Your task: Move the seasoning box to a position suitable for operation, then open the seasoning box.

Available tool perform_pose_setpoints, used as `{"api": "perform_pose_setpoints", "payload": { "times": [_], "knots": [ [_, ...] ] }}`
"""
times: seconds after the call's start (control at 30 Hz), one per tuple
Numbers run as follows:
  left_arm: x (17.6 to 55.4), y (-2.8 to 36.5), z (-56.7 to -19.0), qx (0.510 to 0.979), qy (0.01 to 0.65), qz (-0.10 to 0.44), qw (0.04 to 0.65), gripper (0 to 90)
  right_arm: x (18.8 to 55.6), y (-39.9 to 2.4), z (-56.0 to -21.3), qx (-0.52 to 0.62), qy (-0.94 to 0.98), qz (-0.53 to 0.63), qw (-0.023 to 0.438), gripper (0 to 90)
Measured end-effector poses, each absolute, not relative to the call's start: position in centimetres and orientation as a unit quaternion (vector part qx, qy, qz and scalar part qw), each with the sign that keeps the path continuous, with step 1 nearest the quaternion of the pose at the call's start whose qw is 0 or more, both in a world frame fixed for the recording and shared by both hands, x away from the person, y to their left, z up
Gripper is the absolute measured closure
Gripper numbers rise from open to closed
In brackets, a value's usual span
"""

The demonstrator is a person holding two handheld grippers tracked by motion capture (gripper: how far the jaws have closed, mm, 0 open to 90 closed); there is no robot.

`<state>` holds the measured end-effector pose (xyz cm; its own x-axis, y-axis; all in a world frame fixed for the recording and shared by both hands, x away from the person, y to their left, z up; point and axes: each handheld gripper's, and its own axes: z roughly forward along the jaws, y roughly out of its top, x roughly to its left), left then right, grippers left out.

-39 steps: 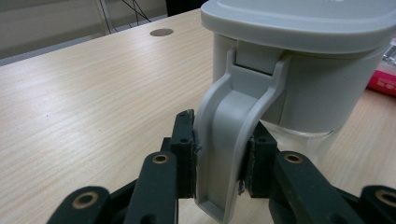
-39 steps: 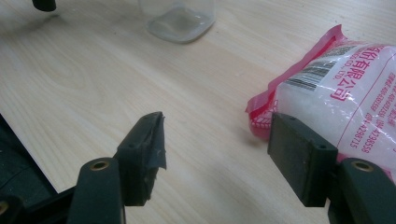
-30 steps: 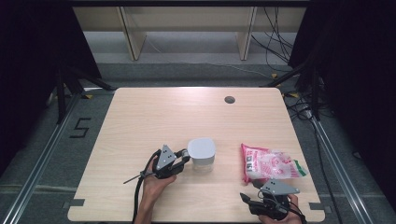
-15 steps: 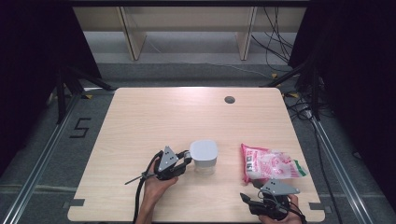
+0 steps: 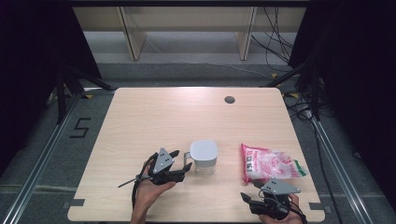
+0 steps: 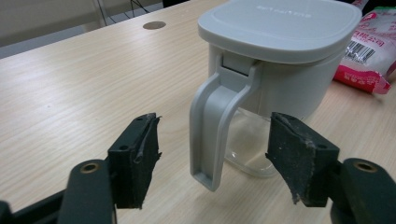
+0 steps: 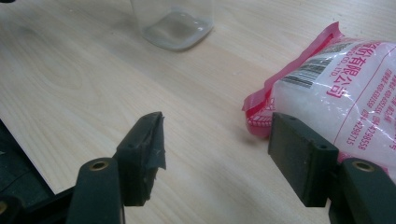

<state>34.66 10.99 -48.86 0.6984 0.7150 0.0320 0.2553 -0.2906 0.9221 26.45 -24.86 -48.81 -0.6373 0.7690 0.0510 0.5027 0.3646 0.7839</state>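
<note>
A clear container [image 5: 203,156] with a grey lid and a grey handle [image 6: 212,126] stands near the table's front middle. My left gripper [image 5: 182,163] is just left of it and has just been opening. In the left gripper view the left gripper [image 6: 214,154] is open, with the handle between the jaws and a gap on each side. A pink and white bag [image 5: 268,164] lies flat to the right of the container. My right gripper [image 5: 248,201] rests near the front edge below the bag. In the right gripper view the right gripper [image 7: 217,149] is open on bare table, with the bag [image 7: 341,98] beside its right jaw.
A dark round hole [image 5: 229,99] sits in the wooden table [image 5: 154,116] near its far edge. Beyond the table stand pale shelf legs [image 5: 133,37]. Cables [image 5: 280,32] lie on the floor at the back right. The table's front edge runs close under both hands.
The left gripper's jaws have spread apart and let go of the container's handle. The container stands where it was half a second ago. The right gripper has not moved.
</note>
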Motion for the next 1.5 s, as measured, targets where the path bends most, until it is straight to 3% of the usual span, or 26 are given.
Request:
{"api": "perform_pose_setpoints", "payload": {
  "times": [0.67, 0.87, 0.9, 1.03, 1.27, 1.5],
  "knots": [
    [33.0, 12.0, -45.8, 0.755, 0.297, 0.217, 0.543, 27.1, 26.5, -24.9, -48.9, 0.397, 0.811, 0.401, 0.156, 36.6],
    [33.0, 12.3, -45.1, 0.745, 0.287, 0.220, 0.560, 42.0, 26.7, -24.8, -48.9, 0.391, 0.810, 0.404, 0.166, 36.6],
    [32.9, 12.6, -44.9, 0.745, 0.276, 0.230, 0.562, 53.7, 26.6, -24.7, -49.0, 0.398, 0.806, 0.408, 0.160, 36.6],
    [32.9, 12.7, -44.5, 0.743, 0.258, 0.234, 0.571, 74.7, 26.6, -24.8, -49.0, 0.388, 0.810, 0.403, 0.173, 36.6],
    [33.8, 12.3, -43.9, 0.748, 0.250, 0.231, 0.570, 84.5, 26.5, -24.5, -48.9, 0.393, 0.812, 0.399, 0.164, 36.8],
    [34.7, 11.5, -43.3, 0.749, 0.244, 0.233, 0.570, 87.3, 26.6, -24.5, -48.9, 0.384, 0.812, 0.404, 0.172, 36.7]
  ]
}}
